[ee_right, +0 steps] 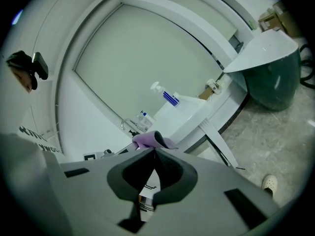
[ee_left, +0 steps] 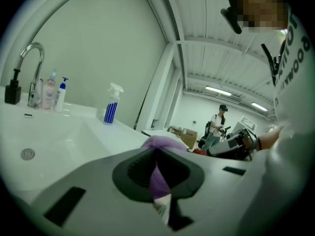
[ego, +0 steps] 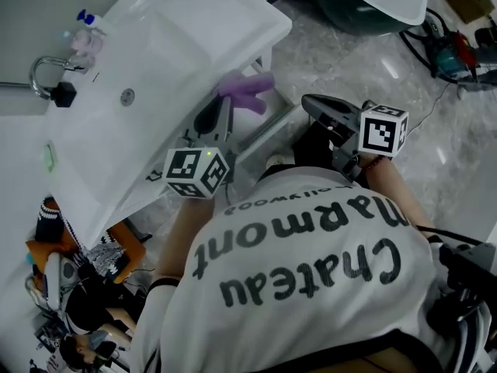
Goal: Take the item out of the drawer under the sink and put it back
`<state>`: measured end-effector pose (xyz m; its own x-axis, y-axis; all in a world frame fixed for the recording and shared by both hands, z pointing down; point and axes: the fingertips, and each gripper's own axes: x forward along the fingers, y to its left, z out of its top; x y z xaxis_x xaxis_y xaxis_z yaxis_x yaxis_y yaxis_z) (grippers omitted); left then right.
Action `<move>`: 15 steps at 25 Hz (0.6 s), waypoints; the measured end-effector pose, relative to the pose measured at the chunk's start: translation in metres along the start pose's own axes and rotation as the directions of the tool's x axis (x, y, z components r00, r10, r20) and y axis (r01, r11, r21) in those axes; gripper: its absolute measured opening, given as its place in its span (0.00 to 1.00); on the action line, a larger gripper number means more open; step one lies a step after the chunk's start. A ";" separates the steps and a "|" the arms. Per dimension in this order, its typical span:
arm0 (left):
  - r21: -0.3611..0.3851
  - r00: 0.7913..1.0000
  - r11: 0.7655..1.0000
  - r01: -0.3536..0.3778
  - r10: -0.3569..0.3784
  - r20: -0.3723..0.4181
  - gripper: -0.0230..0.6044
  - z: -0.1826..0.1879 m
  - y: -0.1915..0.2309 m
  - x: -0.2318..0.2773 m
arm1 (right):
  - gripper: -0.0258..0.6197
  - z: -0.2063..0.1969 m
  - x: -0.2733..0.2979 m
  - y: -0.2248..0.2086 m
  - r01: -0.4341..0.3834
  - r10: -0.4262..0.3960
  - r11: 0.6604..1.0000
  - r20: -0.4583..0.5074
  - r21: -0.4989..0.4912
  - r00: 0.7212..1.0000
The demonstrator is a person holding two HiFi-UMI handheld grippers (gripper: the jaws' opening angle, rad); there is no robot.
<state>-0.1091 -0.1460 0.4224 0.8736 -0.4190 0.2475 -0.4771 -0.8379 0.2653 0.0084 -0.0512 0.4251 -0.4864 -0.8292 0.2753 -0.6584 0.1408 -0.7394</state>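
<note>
Only the left gripper view shows the whole white spray bottle with blue stripes [ee_left: 111, 104] standing on the white ceramic sink basin [ee_left: 59, 132], and a distant person [ee_left: 216, 124] at 3 o'clock. The head view cuts that bottle off at 12 o'clock. There the wearer's white printed shirt [ego: 311, 270] fills the lower half, and I cannot make out what lies under the basin. The left gripper [ee_left: 156, 152] is clamped on the soft purple cloth [ee_left: 162, 142], which it holds in the air just beside the basin's front edge with a white tag hanging below. The right gripper [ee_right: 154, 151], at its 3 o'clock, has its jaws pressed together on nothing.
</note>
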 end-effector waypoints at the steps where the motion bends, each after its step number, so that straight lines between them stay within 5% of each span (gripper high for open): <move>1: 0.003 1.000 1.000 0.004 -0.004 0.009 0.07 0.005 -0.001 -0.002 | 0.06 0.003 0.003 0.003 -0.009 0.009 1.000 -0.001 -0.010 1.000; 15: 0.052 0.991 0.998 -0.031 0.024 0.130 0.07 0.056 -0.002 -0.014 | 0.06 0.022 0.053 0.043 -0.167 0.161 0.982 -0.071 -0.084 0.984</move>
<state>-0.1153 -0.1581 0.3664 0.8669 -0.4810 0.1310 -0.4984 -0.8414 0.2090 -0.0328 -0.1012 0.3940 -0.6256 -0.7554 0.1951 -0.6137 0.3220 -0.7209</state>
